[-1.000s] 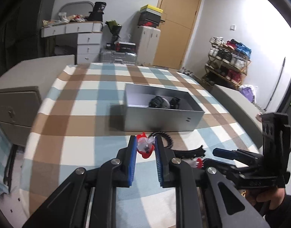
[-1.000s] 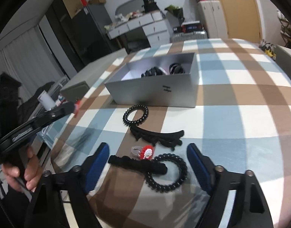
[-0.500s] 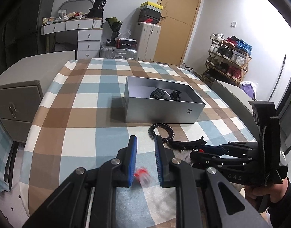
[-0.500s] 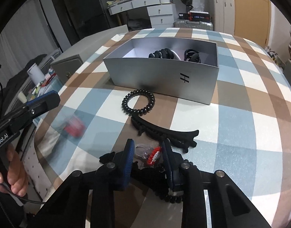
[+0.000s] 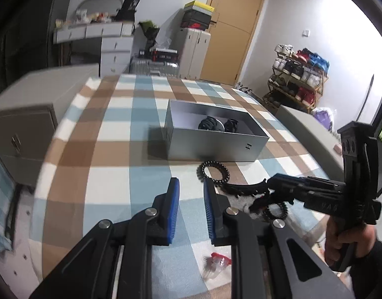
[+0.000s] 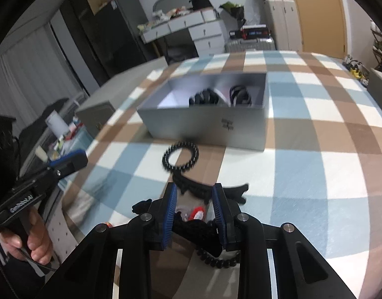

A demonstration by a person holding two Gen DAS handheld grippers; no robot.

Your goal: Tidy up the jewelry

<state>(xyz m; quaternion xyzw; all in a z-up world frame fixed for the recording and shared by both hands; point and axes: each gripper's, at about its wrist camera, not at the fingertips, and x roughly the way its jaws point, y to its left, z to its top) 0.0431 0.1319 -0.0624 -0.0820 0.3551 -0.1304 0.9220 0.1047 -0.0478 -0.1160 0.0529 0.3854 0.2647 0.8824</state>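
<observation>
Right tool (image 6: 194, 211) grips black hair clip (image 6: 193, 229).

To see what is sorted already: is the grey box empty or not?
Not empty. The open grey box holds two black hair accessories, lying toward its right end.

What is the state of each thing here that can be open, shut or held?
left gripper: jaws opening, nothing between them
right gripper: shut on black fuzzy clip
grey box: open, two dark pieces inside
red clip: loose on the cloth
spiral hair tie: lying before the box, untouched
</observation>
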